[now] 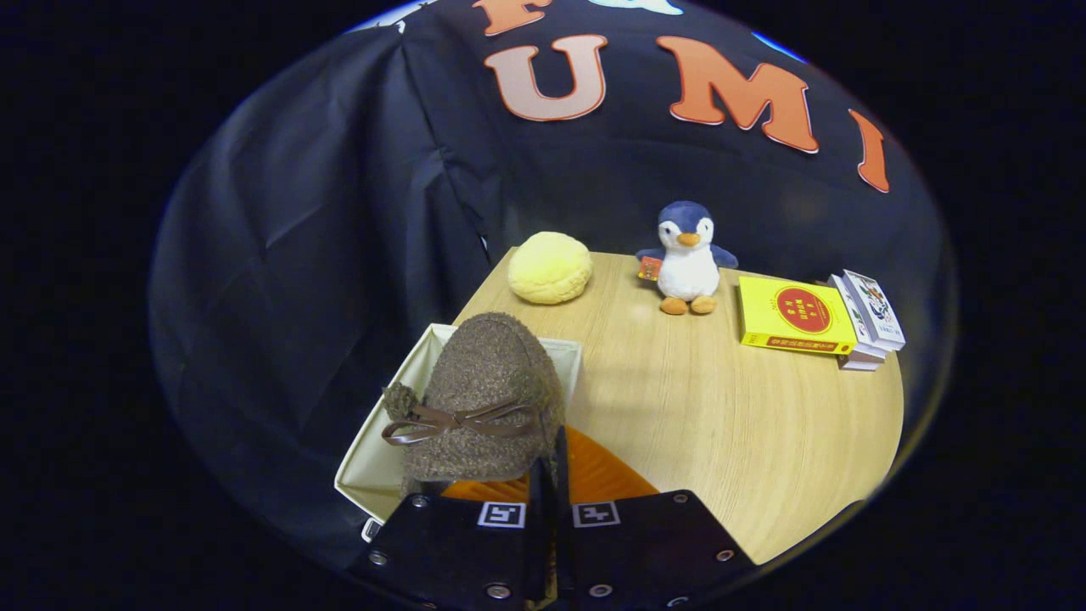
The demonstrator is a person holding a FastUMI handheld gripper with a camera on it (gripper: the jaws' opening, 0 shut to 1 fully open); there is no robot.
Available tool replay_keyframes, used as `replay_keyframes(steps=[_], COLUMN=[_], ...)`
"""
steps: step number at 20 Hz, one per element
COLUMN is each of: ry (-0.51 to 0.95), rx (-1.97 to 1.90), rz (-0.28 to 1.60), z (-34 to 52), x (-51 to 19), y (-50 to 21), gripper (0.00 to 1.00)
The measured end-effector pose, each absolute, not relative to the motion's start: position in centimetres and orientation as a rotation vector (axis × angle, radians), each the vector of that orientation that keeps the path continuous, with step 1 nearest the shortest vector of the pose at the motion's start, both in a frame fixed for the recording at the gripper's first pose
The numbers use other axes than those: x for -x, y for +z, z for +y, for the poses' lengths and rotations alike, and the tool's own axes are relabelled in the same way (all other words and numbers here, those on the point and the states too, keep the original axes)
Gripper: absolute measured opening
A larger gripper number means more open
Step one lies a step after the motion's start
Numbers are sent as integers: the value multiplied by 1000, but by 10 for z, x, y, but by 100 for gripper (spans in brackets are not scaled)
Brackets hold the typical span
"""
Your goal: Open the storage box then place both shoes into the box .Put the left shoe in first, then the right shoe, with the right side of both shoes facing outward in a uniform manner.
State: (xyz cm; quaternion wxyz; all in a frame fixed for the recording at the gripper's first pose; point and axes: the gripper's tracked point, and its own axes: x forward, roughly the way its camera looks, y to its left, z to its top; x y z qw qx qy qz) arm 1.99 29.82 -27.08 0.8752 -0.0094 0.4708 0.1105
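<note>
A brown fuzzy shoe [484,390] with a thin brown bow points its toe away from me. My gripper [551,454] is shut on the shoe's right edge, its two fingers pressed close together. Directly under the shoe is the open white storage box [371,462], which stands at the left edge of the wooden table [721,424]. The shoe hides most of the box's inside. I cannot tell whether the sole touches the box floor.
At the back of the table lie a round yellow plush [550,267], a penguin toy [687,259], a yellow book [793,316] and a small stack of card boxes [867,322]. Bare wood stretches to the right of the box.
</note>
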Motion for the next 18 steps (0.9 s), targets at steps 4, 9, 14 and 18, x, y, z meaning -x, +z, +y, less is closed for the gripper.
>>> replay_keyframes(steps=[4, 9, 14, 18], ry=[192, 215, 273, 381], rx=[11, -12, -87, -136], rz=[1041, 1086, 1015, 857], z=[318, 325, 316, 302], x=[-20, -12, -18, -26], y=[-295, -303, -266, -211], gripper=[6, 36, 55, 66])
